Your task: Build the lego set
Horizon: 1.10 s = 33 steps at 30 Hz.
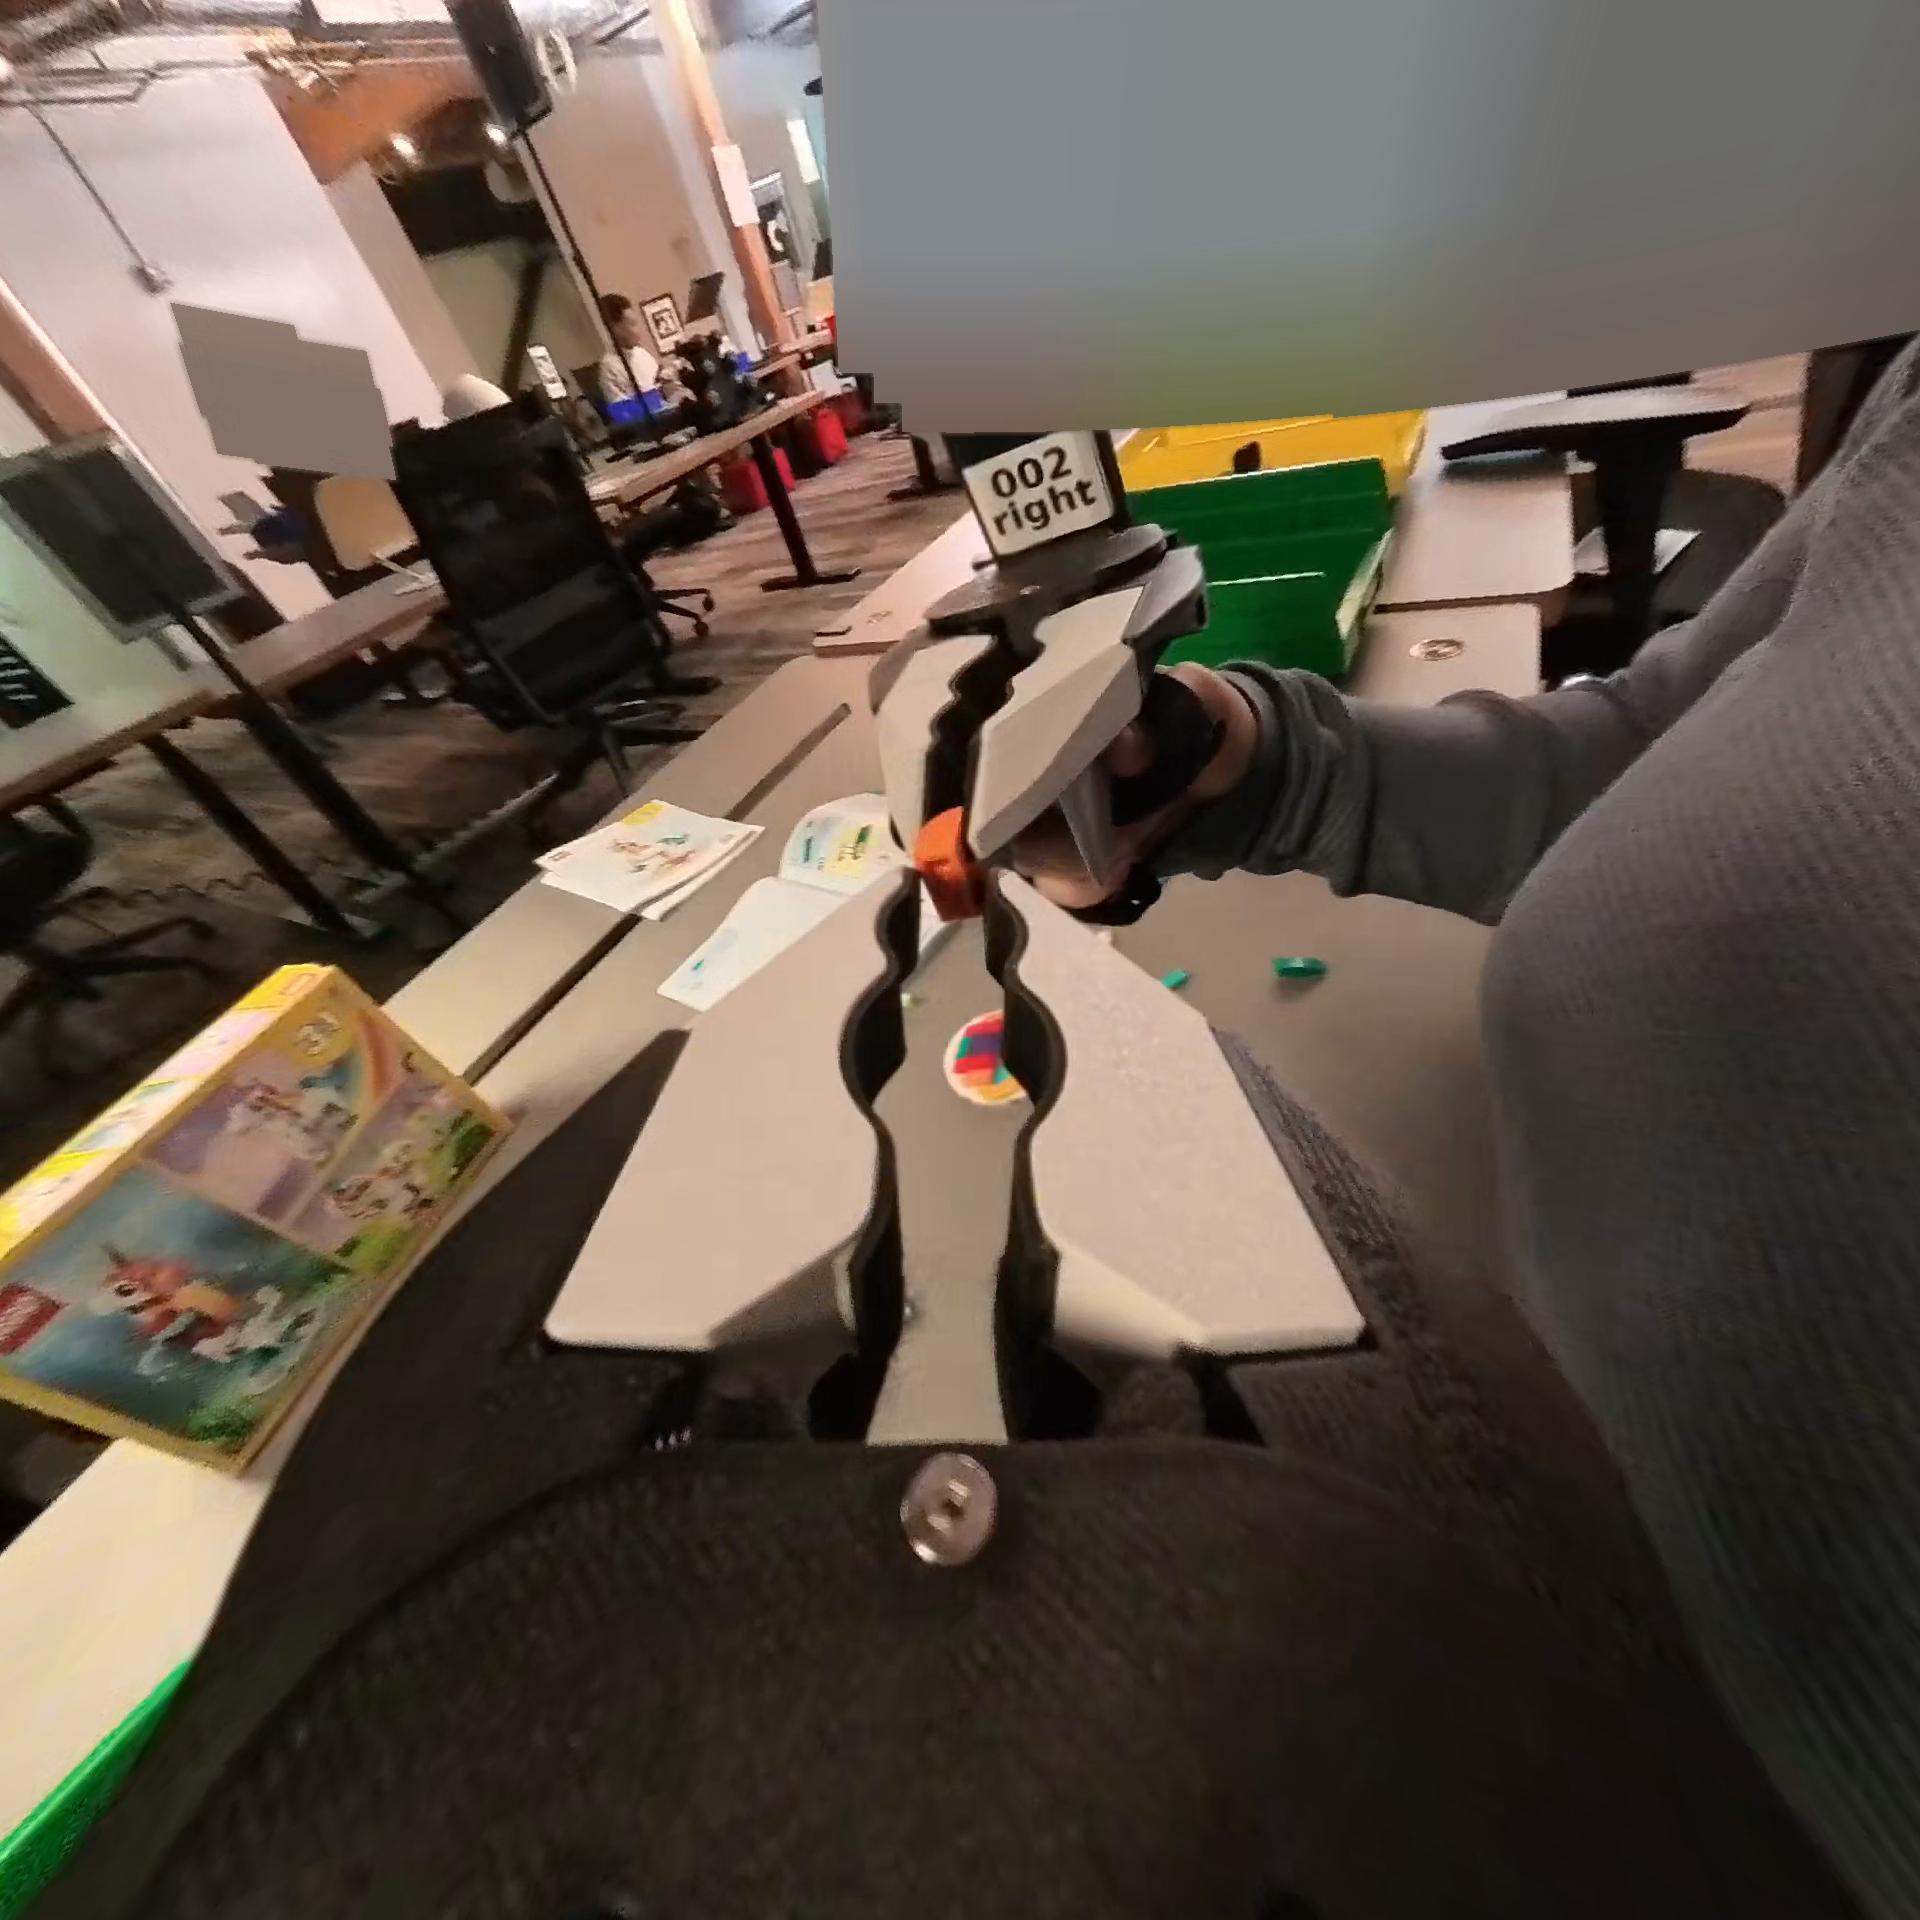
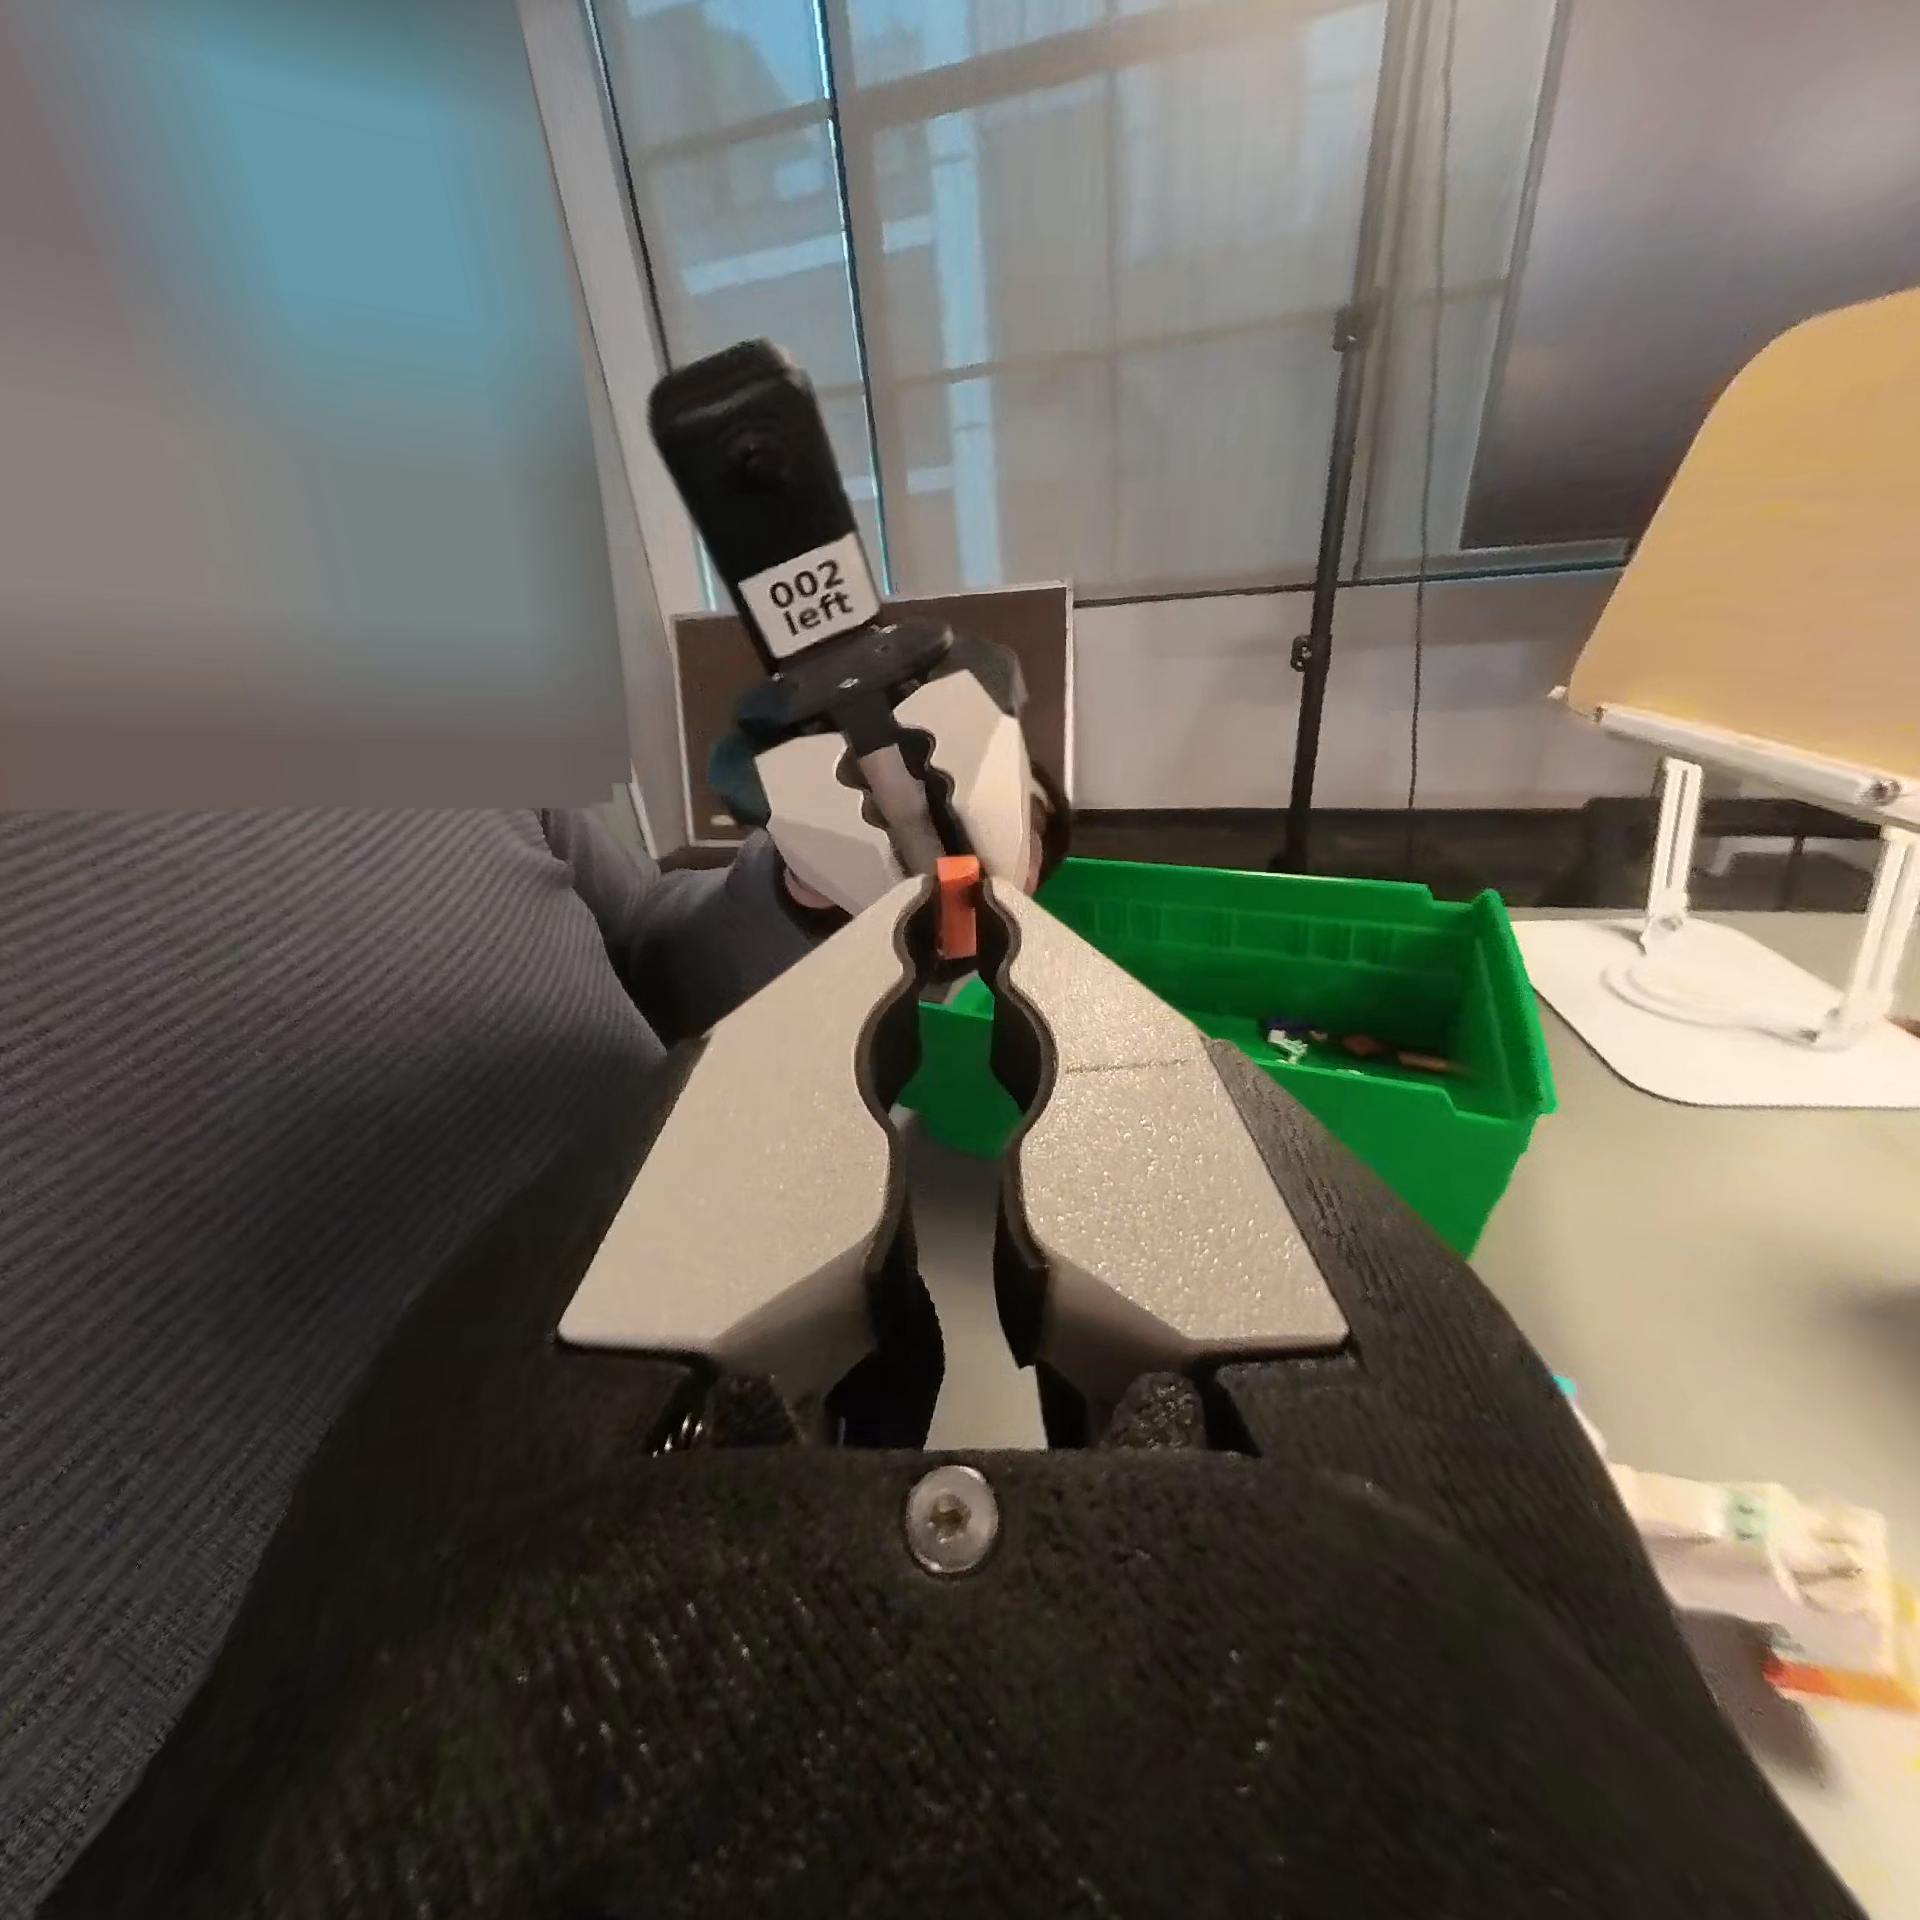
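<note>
A small orange lego piece (image 1: 948, 864) is held in the air between both grippers, which face each other tip to tip. My left gripper (image 1: 951, 883) is shut on its near end. My right gripper (image 1: 940, 821), held by a hand in a grey sleeve, comes in from the upper right and grips the far end. In the right wrist view the orange piece (image 2: 954, 920) sits between my right gripper's tips (image 2: 956, 899), and the left gripper (image 2: 940, 852) meets it from behind. I cannot tell if it is one piece or two pressed together.
A lego set box (image 1: 229, 1205) lies at the table's left edge. Instruction booklets (image 1: 649, 857) lie farther back. Small green pieces (image 1: 1299, 966) and a round multicoloured item (image 1: 982, 1060) lie on the table. A green bin (image 2: 1351, 1029) holds loose pieces. A white stand (image 2: 1766, 935) is at right. Both grippers' tips are close together, under 4 cm apart.
</note>
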Motion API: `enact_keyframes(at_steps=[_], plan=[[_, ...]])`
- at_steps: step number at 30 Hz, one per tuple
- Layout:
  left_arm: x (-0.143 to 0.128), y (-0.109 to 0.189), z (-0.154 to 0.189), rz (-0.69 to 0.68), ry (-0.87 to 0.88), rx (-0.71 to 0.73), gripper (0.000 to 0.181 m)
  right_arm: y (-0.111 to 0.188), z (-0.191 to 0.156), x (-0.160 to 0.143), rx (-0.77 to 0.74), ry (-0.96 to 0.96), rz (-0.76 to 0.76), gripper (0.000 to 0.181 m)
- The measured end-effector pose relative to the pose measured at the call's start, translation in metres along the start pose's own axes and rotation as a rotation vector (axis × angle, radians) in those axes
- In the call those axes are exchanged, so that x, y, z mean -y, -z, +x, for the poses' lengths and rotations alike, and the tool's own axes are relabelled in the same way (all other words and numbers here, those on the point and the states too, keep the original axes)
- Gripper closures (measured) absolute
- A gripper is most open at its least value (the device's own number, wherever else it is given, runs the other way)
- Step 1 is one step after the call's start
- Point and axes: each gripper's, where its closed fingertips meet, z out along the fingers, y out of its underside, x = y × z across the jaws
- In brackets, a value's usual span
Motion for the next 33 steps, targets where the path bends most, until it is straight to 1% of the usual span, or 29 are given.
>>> enact_keyframes(at_steps=[5, 12, 15, 18, 19, 21, 23, 25, 27, 28, 33], plan=[[0.0, 0.003, 0.01, 0.005, 0.102, -0.125, 0.175, 0.0, -0.009, -0.004, 0.02, 0.126, -0.053, 0.177], [-0.013, 0.007, 0.021, -0.077, 0.067, -0.171, 0.175, 0.003, -0.016, -0.024, 0.043, 0.241, -0.211, 0.178], [-0.017, 0.011, 0.026, -0.079, 0.089, -0.204, 0.175, 0.008, -0.017, -0.033, 0.049, 0.262, -0.264, 0.181], [-0.005, 0.039, 0.0, 0.037, 0.208, -0.141, 0.176, 0.036, 0.001, -0.021, -0.05, 0.225, -0.218, 0.181], [-0.009, 0.041, -0.004, 0.028, 0.203, -0.109, 0.176, 0.038, 0.003, -0.024, -0.064, 0.205, -0.232, 0.181], [-0.015, 0.029, 0.002, 0.009, 0.175, -0.097, 0.175, 0.029, 0.004, -0.025, -0.062, 0.142, -0.2, 0.181], [-0.014, 0.016, 0.011, 0.034, 0.193, -0.125, 0.175, 0.014, 0.001, -0.024, -0.03, 0.08, -0.144, 0.181], [-0.01, 0.011, 0.012, 0.084, 0.224, -0.137, 0.175, 0.002, -0.003, -0.022, -0.006, 0.025, -0.093, 0.165], [-0.005, 0.01, 0.012, 0.136, 0.248, -0.141, 0.175, -0.003, -0.007, -0.018, 0.009, -0.004, -0.049, 0.168], [-0.003, 0.01, 0.012, 0.152, 0.26, -0.147, 0.175, -0.003, -0.009, -0.016, 0.021, -0.014, -0.028, 0.176], [-0.003, 0.008, 0.015, 0.158, 0.265, -0.169, 0.175, -0.001, -0.011, -0.016, 0.034, -0.039, -0.005, 0.176]])
